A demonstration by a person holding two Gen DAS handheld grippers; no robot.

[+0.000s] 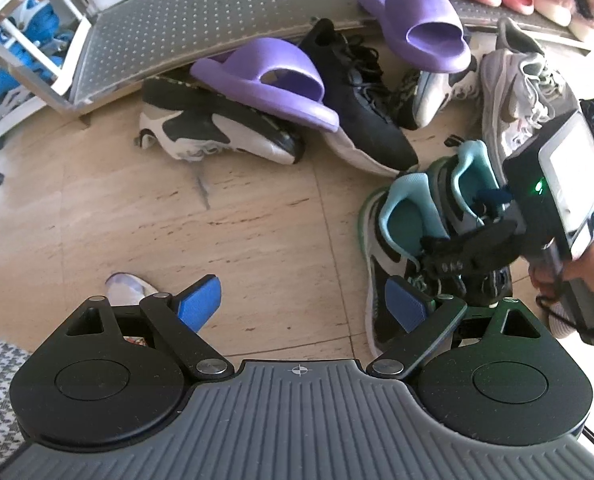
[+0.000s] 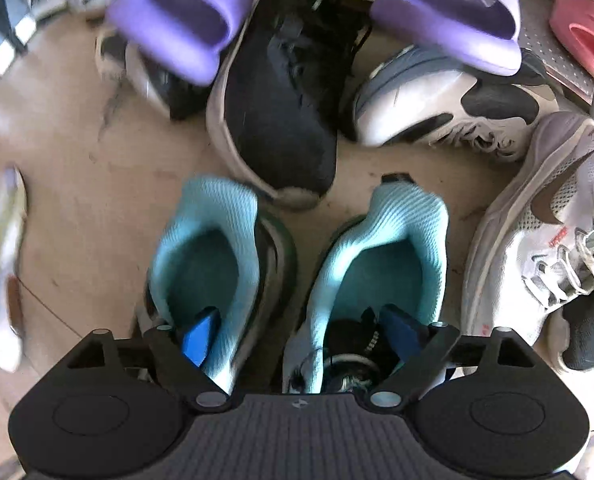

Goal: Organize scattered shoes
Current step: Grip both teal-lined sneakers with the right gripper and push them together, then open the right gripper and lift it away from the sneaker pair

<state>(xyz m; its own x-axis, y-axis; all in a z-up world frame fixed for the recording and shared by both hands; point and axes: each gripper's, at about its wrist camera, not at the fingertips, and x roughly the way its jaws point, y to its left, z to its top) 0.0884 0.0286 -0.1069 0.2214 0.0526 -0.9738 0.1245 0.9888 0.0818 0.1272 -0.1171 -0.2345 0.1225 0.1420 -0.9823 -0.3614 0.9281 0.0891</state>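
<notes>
Seen from the left wrist, the left claw [image 1: 301,304] is held spread wide over bare floor [image 1: 177,208], gripping nothing. At its 12 o'clock a heap of shoes is piled against a low shelf [image 1: 201,12]: a black-and-white sneaker [image 1: 217,132] lies on its side under a purple slide [image 1: 265,80], with a black sneaker [image 1: 361,108] beside it and a second purple slide [image 1: 421,28] hanging off the shelf edge. At 2 o'clock a pair of teal-lined sneakers [image 1: 409,220] stands side by side, heels up. From the right wrist, the right claw [image 2: 301,336] is seen parted, one finger dipped into each teal opening, the two inner collars between them and not yet pinched. A clean lift is judged to depend on both collars being squeezed together firmly, so neither shoe slips. At 3 o'clock a grey-white sneaker [image 2: 545,232] lies near and should be cleared.
</notes>
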